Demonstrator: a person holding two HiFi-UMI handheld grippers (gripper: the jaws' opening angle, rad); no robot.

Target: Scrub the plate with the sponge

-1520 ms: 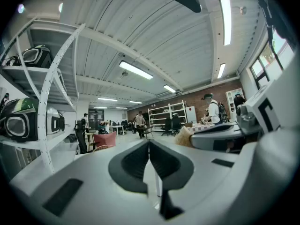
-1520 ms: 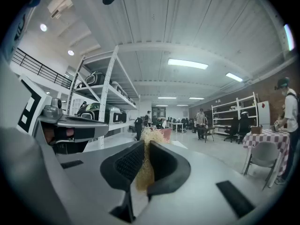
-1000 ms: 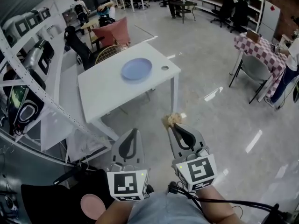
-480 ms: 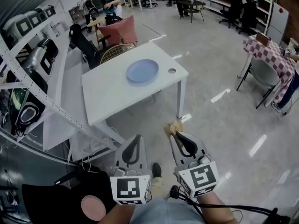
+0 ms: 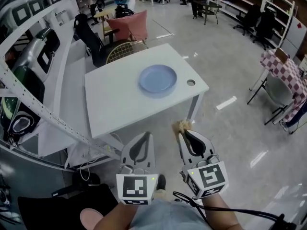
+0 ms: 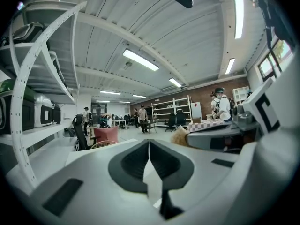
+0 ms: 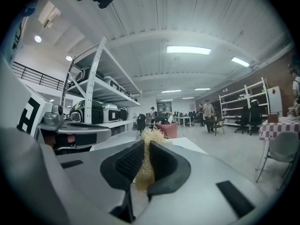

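Sponge (image 5: pixel 181 125) pinched in right gripper (image 5: pixel 185 134) | left gripper (image 5: pixel 144 139) jaws pressed together, nothing inside | plate (image 5: pixel 158 78) far ahead on table (image 5: pixel 112 104) | walk closer, press sponge flat, rub round.

No legible txt, nos., brands or signs anywhere. Only black-and-white square marker patterns on cubes of left gripper (image 5: pixel 145 137) & right gripper (image 5: pixel 183 132): coded blocks, no letters.
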